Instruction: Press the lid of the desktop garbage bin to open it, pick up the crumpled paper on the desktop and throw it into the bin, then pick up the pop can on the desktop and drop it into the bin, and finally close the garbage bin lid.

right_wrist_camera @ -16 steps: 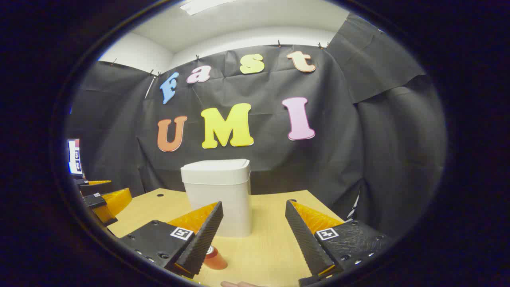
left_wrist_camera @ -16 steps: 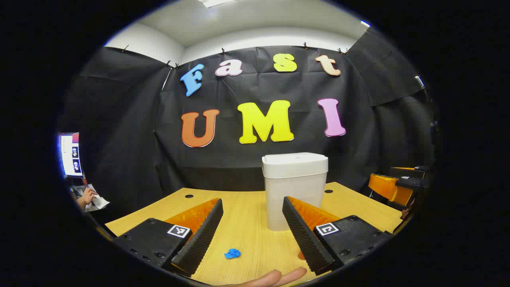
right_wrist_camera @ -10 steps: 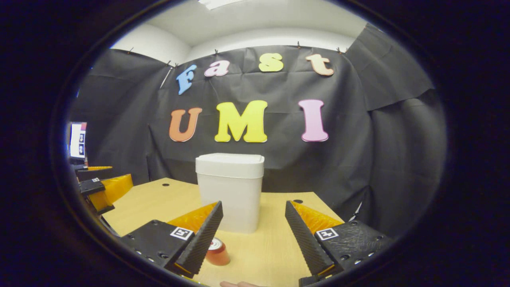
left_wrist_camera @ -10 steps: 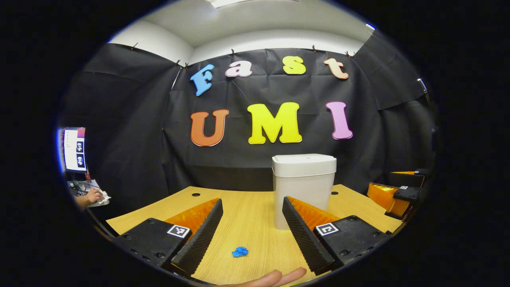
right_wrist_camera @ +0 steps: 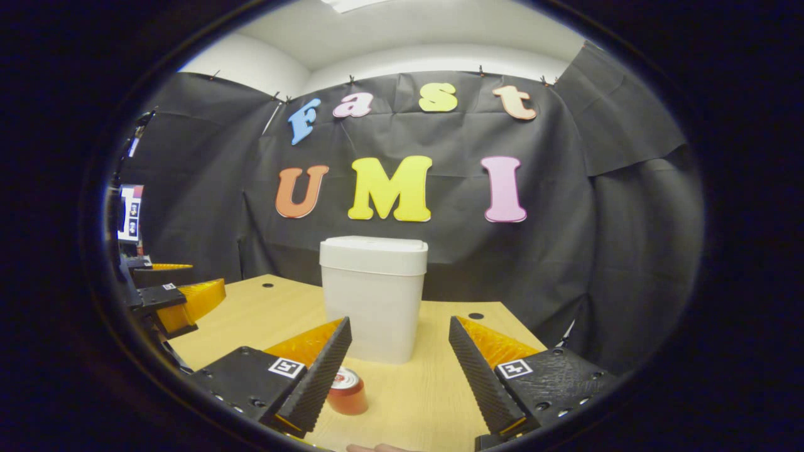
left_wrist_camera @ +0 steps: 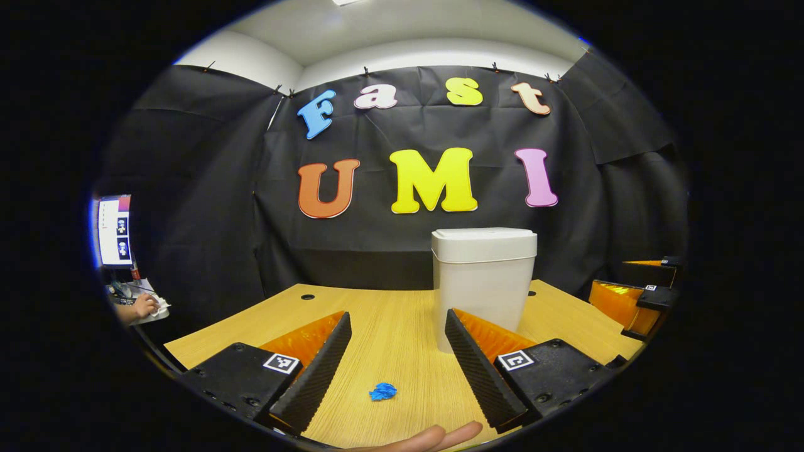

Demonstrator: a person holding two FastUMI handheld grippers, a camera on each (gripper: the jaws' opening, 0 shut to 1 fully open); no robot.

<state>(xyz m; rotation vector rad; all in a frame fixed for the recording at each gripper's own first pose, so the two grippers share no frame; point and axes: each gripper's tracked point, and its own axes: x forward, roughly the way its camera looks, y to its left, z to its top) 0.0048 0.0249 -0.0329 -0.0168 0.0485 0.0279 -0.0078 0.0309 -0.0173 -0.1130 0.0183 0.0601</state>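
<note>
A white bin [left_wrist_camera: 482, 282] with its lid [left_wrist_camera: 483, 243] down stands on the wooden table [left_wrist_camera: 389, 326], beyond my left gripper [left_wrist_camera: 397, 319], which is open and holds nothing. A small blue crumpled paper [left_wrist_camera: 383, 392] lies on the table between its fingers, nearer than the bin. In the right gripper view the same bin [right_wrist_camera: 373, 295] stands ahead, and a red pop can [right_wrist_camera: 347, 391] sits on the table beside the left finger of my open right gripper [right_wrist_camera: 399, 321]. The other gripper [right_wrist_camera: 169, 301] shows at the left edge.
Black cloth walls close the booth behind the table [right_wrist_camera: 440, 376]. Cable holes [left_wrist_camera: 307, 296] mark the far table corners. A person's fingers [left_wrist_camera: 427, 437] lie at the near edge. A monitor [left_wrist_camera: 115, 230] and a hand [left_wrist_camera: 144, 306] sit outside at the left. The right gripper [left_wrist_camera: 631, 295] shows at the right.
Both views have shifted, so the bin, the paper and the can now sit slightly further right in them. The can shows more fully beside the right gripper's finger. Both grippers stay open.
</note>
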